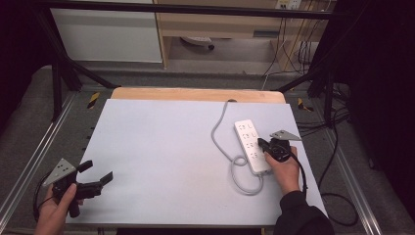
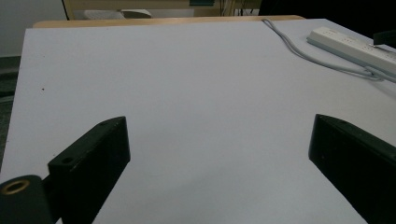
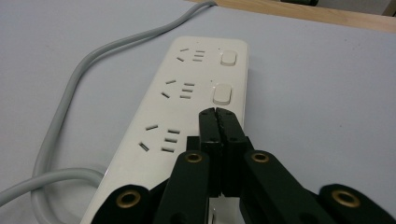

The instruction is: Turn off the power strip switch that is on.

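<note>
- The white power strip [image 1: 252, 146] lies on the right half of the grey table top [image 1: 161, 156], its long side running away from the person, with the far end pointing toward the wooden edge [image 1: 195, 94].
- Its grey cable [image 1: 221, 134] leaves the far end, curves down along the strip's left side and coils in a loop beside the near end.
- The right gripper [image 3: 217, 112] hangs over the strip with its jaws pressed together and nothing between them; the joined tips sit just short of the second rocker switch [image 3: 221, 94], at the strip's right edge.
- My reading is that a switch is being pressed with the closed tips: the approach looks done, and whether the tips touch the strip cannot be told.
- The left gripper [image 1: 93, 180] rests well apart from the strip, near the table's front left corner, jaws spread wide and empty.
- The right gripper view gives the sockets and both far switches [image 3: 228, 58] clearly; the high view blurs them but gives the whole layout.
- The left gripper view looks across bare table to the strip's side at far right.
</note>
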